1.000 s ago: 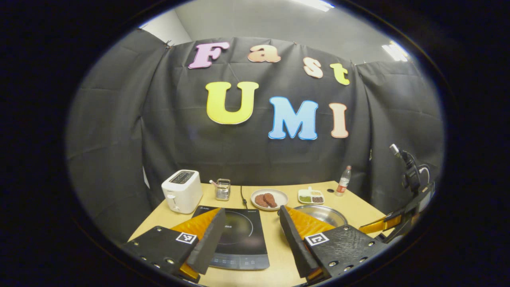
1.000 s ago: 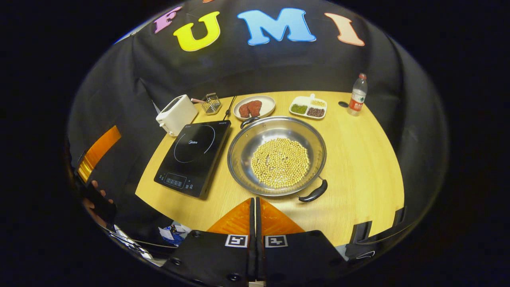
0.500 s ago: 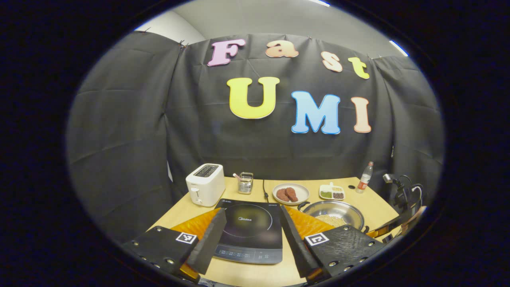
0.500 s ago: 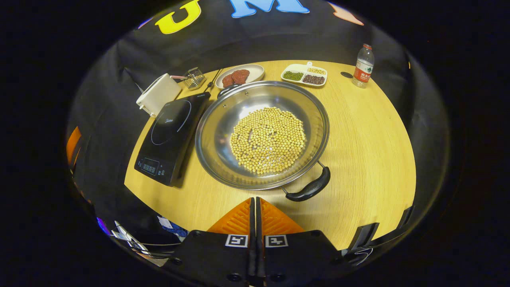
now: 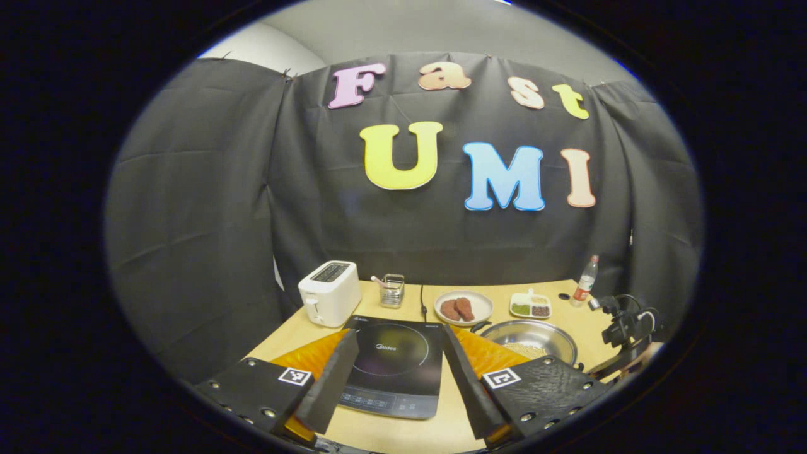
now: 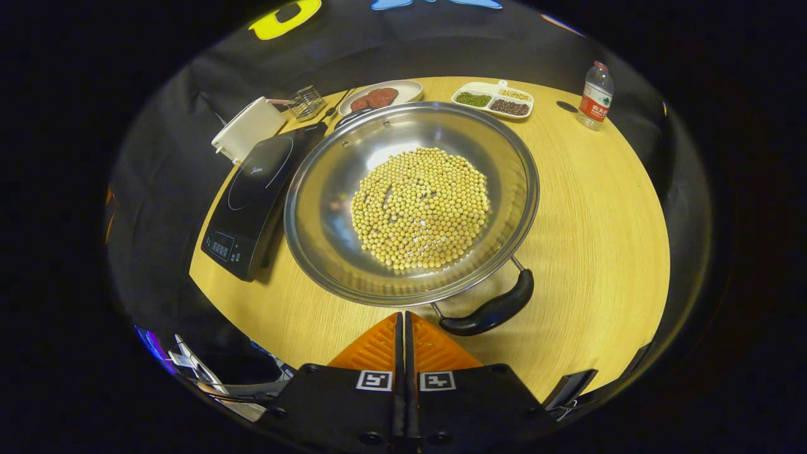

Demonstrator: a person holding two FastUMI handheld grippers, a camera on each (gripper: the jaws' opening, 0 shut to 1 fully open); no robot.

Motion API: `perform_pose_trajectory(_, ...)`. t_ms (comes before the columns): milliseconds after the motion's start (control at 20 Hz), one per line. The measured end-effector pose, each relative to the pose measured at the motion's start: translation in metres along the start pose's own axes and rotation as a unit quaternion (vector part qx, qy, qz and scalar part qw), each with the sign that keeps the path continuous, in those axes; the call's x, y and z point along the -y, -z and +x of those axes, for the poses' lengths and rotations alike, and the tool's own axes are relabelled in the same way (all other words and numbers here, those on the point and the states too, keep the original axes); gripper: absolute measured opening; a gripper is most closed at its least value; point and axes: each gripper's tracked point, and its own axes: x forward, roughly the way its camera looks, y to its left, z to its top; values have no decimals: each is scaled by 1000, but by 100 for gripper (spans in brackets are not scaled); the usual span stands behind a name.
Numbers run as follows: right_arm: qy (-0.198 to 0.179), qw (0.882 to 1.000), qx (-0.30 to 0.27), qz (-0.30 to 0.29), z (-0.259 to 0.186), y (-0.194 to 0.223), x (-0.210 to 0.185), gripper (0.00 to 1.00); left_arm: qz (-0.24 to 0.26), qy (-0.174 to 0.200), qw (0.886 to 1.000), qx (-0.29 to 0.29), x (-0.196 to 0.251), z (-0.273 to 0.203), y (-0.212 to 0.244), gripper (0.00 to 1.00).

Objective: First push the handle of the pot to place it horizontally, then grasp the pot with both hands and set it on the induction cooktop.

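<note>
A wide steel pot (image 6: 328,208) holding yellow beans sits on the wooden table, just right of the black induction cooktop (image 6: 255,189). Its near black handle (image 6: 488,310) points toward the front right; the far handle (image 6: 350,116) points to the back left. My right gripper (image 6: 403,318) is shut with nothing in it, hovering just in front of the pot's near rim, left of the near handle. My left gripper (image 5: 397,353) is open over the table's front edge, facing the cooktop (image 5: 394,362), with the pot (image 5: 533,337) to its right.
A white toaster (image 5: 328,293), a small wire rack (image 5: 392,290), a plate of meat (image 5: 463,307), a divided dish of beans (image 5: 529,306) and a water bottle (image 5: 586,280) line the back of the table. The other gripper's cabled rig (image 5: 624,328) stands at the right.
My right gripper has moved forward and down toward the pot, which now looms larger. My left gripper has drawn back and swung a little left, showing more of the cooktop.
</note>
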Motion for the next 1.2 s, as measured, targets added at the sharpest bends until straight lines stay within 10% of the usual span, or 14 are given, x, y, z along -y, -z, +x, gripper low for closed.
perform_pose_trajectory(1200,42,999,15,-23,3,-30,96,2,-7,-36,999,-25,57,13,14,76)
